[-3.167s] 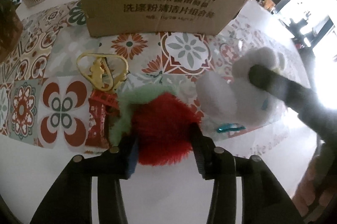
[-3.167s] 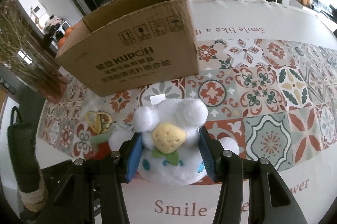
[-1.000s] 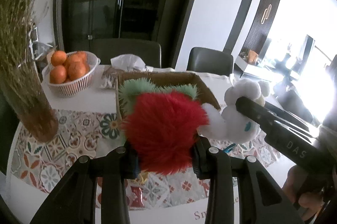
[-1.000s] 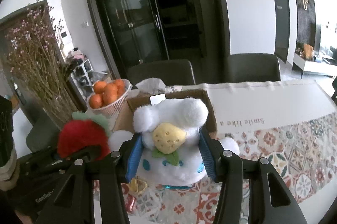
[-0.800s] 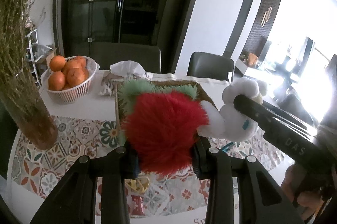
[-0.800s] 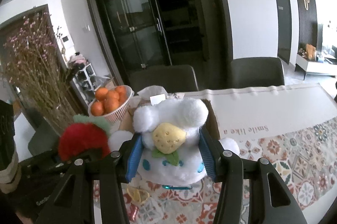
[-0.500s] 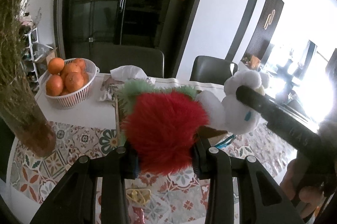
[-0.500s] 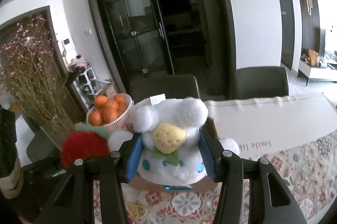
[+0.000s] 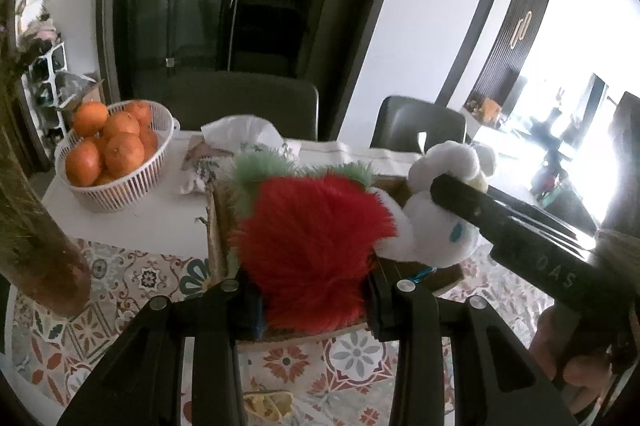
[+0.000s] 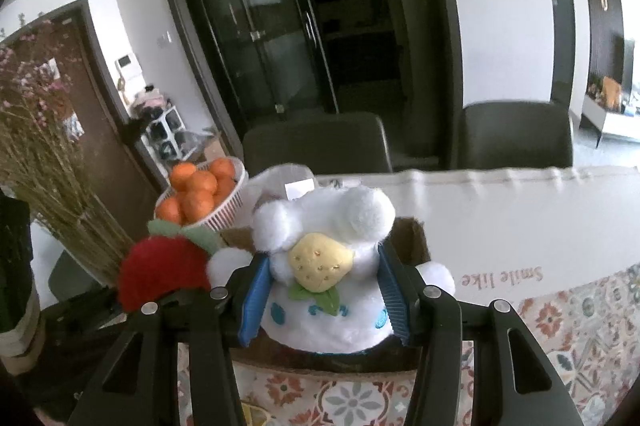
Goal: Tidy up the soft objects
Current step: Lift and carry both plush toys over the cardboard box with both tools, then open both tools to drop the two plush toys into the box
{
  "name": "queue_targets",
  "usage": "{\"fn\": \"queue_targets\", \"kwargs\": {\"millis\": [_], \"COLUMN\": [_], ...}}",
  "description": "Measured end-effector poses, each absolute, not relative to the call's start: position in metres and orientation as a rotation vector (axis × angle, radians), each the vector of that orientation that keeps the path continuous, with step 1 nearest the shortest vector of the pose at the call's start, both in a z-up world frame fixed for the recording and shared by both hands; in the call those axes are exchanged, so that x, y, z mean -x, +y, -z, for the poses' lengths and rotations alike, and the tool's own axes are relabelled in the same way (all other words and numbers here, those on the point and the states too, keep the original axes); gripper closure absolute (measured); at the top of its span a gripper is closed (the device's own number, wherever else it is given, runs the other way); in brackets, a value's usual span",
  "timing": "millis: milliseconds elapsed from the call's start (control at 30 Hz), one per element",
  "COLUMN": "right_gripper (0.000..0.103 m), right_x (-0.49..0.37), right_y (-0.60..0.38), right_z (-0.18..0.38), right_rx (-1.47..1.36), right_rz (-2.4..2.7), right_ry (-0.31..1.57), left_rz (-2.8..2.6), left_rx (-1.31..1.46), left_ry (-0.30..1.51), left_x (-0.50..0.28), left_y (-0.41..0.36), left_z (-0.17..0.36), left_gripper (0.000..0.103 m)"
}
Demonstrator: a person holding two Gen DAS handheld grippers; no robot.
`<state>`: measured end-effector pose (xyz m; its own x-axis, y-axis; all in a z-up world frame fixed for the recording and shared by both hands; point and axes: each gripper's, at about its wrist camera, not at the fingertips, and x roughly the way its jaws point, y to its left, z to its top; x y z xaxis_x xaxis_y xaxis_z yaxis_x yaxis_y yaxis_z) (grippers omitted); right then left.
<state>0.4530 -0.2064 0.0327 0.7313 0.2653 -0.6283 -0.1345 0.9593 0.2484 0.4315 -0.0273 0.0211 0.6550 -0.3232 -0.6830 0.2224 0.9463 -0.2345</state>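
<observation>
Carrying two plush toys over the open box

Holding a fluffy red plush strawberry with green furry leaves (image 9: 312, 246), the left claw (image 9: 314, 300) is clamped on it from both sides in the left wrist view. Compared with three seconds ago, when this toy lay on the desk in front of the closed-looking side of the brown cardboard box (image 9: 218, 226), the toy is now lifted and hangs above the open top of the box. To the right, the right claw (image 9: 452, 193) presses a white plush toy (image 9: 432, 226), which touches the red one. A white plastic basket of oranges (image 9: 112, 157) stands further back on the desk with patterned tile cloth (image 9: 132, 278), and a yellow wire clip (image 9: 266, 404) lies below on it.

In the right wrist view, the right claw (image 10: 322, 296) is closed on the white plush toy with a yellow strawberry on its front (image 10: 324, 266); the blue pads (image 10: 254, 300) press into its sides. The cardboard box (image 10: 410, 238) is now directly under and behind the toy, whereas half a second ago it was more in front. The red strawberry (image 10: 164, 270) is seen at left, just beside the white toy.

I judge that the lifting and transport are almost finished. Both toys seem ready to be lowered and released into the box, though its inside is mostly hidden.
</observation>
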Motion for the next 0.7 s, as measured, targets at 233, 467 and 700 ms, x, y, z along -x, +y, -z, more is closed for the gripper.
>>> {"fn": "queue_targets", "kwargs": {"millis": [233, 467, 700], "right_gripper": [0.051, 0.048, 0.031], "right_x": [-0.473, -0.485, -0.496], "right_y": [-0.206, -0.206, -0.213], "right_z": [0.0, 0.021, 0.033], "right_rx": [-0.205, -0.198, -0.262], "right_rz": [-0.242, -0.252, -0.239], "right_ry": [0.821, 0.897, 0.954], "left_rz": [0.313, 0.313, 0.291], "left_rx": [0.141, 0.124, 0.09], "left_ry": [0.864, 0.919, 0.965], "left_x": [-0.45, -0.461, -0.464], "left_y": [-0.03, -0.034, -0.037], "left_z": [0.008, 0.028, 0.034], "left_gripper": [0.066, 0.065, 0.048]}}
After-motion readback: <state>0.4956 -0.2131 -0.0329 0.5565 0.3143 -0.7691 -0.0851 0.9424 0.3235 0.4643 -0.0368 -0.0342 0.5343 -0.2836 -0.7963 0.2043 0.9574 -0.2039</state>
